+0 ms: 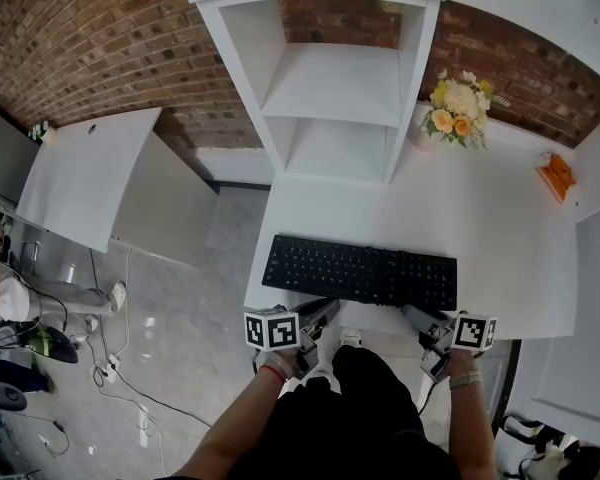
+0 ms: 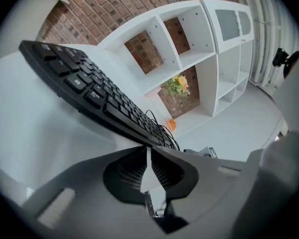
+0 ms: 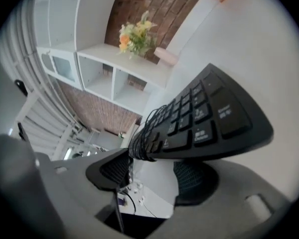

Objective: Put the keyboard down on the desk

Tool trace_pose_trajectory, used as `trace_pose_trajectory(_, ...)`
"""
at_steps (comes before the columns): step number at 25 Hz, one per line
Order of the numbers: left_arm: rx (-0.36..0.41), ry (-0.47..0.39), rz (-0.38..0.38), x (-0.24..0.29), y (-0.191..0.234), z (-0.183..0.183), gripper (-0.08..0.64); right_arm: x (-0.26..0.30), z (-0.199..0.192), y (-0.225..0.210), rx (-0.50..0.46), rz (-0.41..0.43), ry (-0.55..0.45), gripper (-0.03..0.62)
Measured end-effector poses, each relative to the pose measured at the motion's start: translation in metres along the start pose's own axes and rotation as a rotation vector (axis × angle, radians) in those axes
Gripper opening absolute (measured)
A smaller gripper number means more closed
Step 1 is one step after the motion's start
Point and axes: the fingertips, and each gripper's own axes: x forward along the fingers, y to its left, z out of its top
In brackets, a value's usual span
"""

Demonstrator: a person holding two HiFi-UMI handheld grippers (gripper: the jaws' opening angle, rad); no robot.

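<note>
A black keyboard lies flat on the white desk, close to its front edge. My left gripper is at the keyboard's near edge, left of centre. In the left gripper view its jaws stand together with only a thin slit, nothing showing between them, and the keyboard stretches away just past the tips. My right gripper is at the keyboard's right end. Its jaws stand wide apart; the keyboard's corner and coiled black cable lie over the gap, with the pads off it.
A white shelf unit stands at the back of the desk, with a flower bunch and an orange object to its right. A second white table stands left, across a floor gap with cables.
</note>
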Motion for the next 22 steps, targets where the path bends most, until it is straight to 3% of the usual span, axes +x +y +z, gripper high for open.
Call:
trace_pose_trajectory(4, -0.049, 0.003, 0.011, 0.001, 0.006, -0.005, 0.02, 0.001, -0.022, -0.007, -0.091, -0.092, 0.128, 0.257)
trace_pose_trajectory(6, -0.064, 0.005, 0.017, 0.002, 0.007, -0.006, 0.018, 0.003, -0.027, -0.008, -0.112, -0.112, 0.158, 0.198)
trace_pose_trajectory(8, -0.077, 0.014, 0.03, 0.002, 0.009, -0.008, 0.017, 0.004, -0.03, -0.008, -0.124, -0.119, 0.168, 0.176)
trace_pose_trajectory(14, -0.092, 0.052, 0.075, 0.003, 0.012, -0.012, 0.011, 0.0, -0.031, -0.018, -0.159, -0.175, 0.132, -0.002)
trace_pose_trajectory(17, -0.093, 0.056, 0.093, 0.002, 0.014, -0.012, -0.002, 0.001, -0.031, -0.014, -0.142, -0.157, 0.112, -0.002)
trace_pose_trajectory(22, -0.067, 0.071, 0.092, 0.002, 0.012, -0.014, -0.005, -0.001, -0.026, -0.002, -0.192, -0.108, 0.051, -0.002)
